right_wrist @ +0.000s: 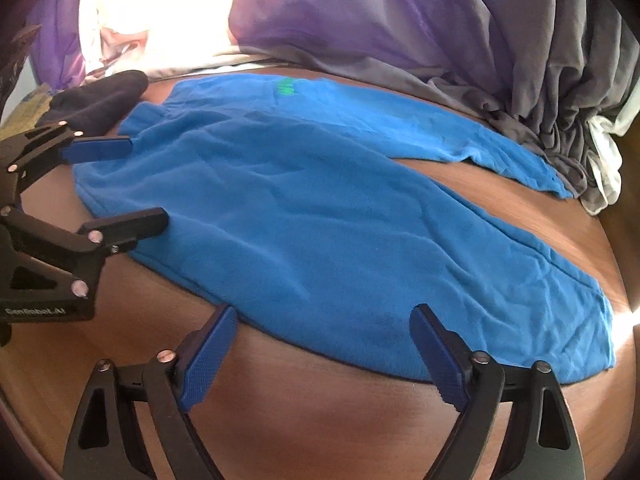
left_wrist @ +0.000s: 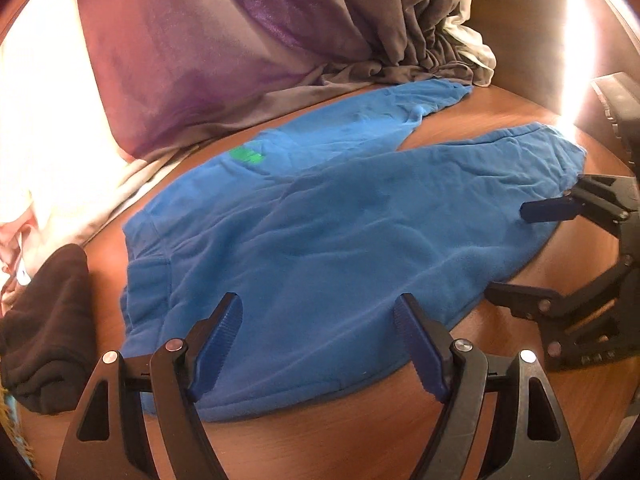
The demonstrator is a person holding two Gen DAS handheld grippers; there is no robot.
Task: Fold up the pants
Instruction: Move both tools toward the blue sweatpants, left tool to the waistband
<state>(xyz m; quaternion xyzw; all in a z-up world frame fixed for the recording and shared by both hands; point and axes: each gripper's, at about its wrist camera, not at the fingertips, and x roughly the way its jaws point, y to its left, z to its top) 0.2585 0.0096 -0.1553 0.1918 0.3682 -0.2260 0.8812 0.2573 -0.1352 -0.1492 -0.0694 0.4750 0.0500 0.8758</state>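
Left wrist view. One pair of blue pants (left_wrist: 320, 232), spread flat on the wooden table (left_wrist: 360, 432), two legs fanning apart toward the curtain side; one green logo (left_wrist: 247, 156) on the far hip. One left gripper (left_wrist: 318, 344), fingers spread wide, holding nothing, at the pants' near waist edge. One right gripper (left_wrist: 516, 252), fingers likewise apart, empty, at the near leg's cuff end. One dark folded garment (left_wrist: 48, 328) left of the pants. One grey-purple curtain (left_wrist: 240, 40) beyond the pants.

Right wrist view. Same pants (right_wrist: 320, 216); right gripper (right_wrist: 324, 352) open at the near leg's edge; left gripper (right_wrist: 132, 180) open beside the waistband.

Step judged: start of first fold, nothing yet gripped. Next move calls for both grippers to pinch the near leg's edge and carry it over the far leg.
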